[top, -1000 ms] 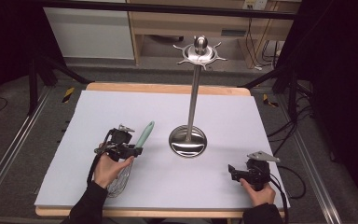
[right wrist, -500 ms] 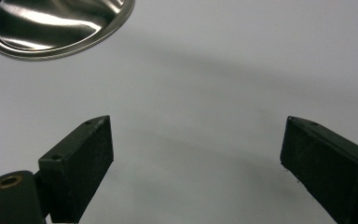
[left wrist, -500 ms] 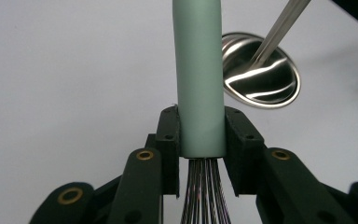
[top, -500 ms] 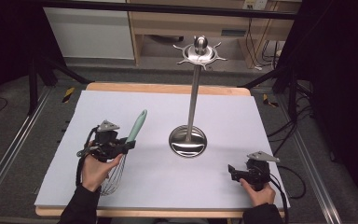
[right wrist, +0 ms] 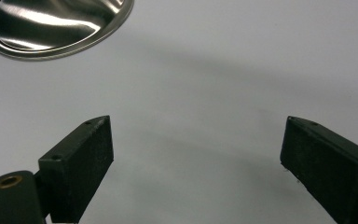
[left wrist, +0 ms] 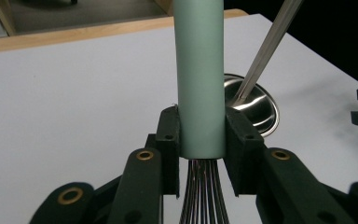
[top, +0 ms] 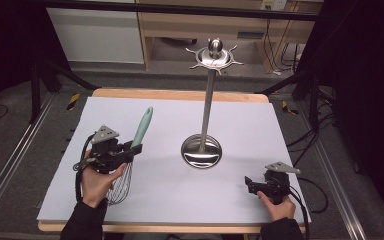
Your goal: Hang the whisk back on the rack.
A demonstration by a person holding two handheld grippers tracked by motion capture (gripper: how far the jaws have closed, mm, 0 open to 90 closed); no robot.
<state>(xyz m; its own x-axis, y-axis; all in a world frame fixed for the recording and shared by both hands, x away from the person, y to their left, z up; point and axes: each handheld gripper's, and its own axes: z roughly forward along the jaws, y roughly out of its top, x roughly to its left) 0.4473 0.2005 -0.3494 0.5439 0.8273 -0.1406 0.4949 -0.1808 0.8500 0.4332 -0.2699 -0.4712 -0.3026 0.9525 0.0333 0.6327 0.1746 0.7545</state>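
My left gripper (top: 130, 151) has its jaws clamped on the pale green handle of the wire whisk (left wrist: 199, 79), just above the wires, at the left of the high view. To hang it well, I should raise the handle tip toward the hooked crown of the tall steel utensil stand (top: 207, 100) at frame centre. My right gripper (right wrist: 193, 161) rests lower right, jaws wide and empty.
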